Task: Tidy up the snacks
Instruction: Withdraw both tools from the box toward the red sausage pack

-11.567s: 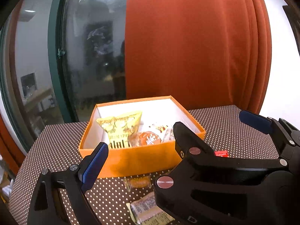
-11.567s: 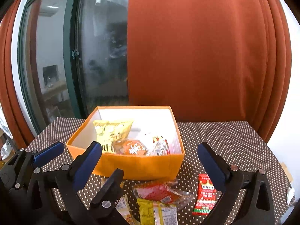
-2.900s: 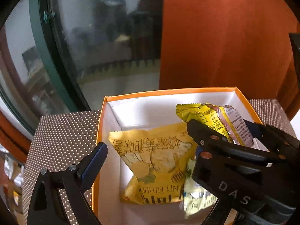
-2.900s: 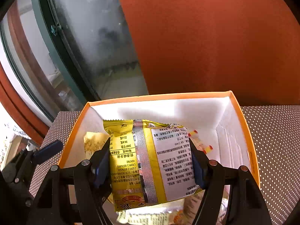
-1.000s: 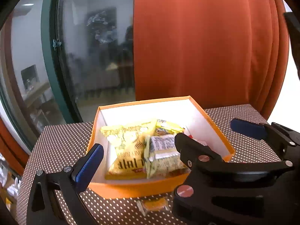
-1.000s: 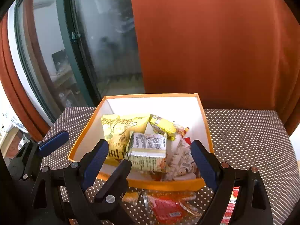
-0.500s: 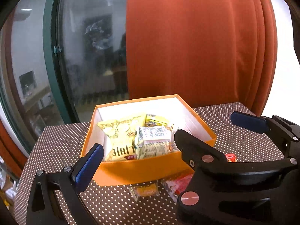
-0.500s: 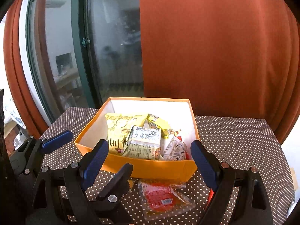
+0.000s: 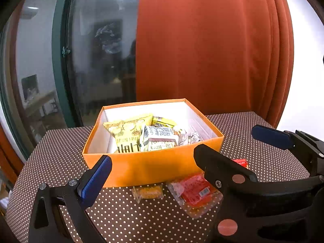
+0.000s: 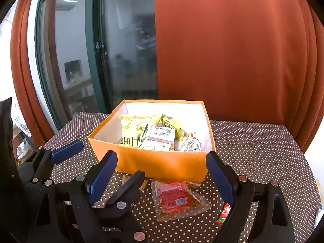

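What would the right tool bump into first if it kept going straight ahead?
Probably the red snack packet on the dotted table, lying between the open right tool's fingers. Past it stands the orange box. Depth is hard to judge here.

The box (image 10: 162, 164) stands mid-tabletop (image 10: 263, 151), open above — packets fill its right part, its left corner bare. A red packet (image 10: 178, 198) and an orange sweet (image 9: 147, 192) crowd its near wall — the tabletop's right side lies free.

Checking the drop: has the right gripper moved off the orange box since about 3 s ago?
Yes. The right gripper, then closed on a yellow packet over the orange box, now sits open and back from its front wall, above the red packet on the table.
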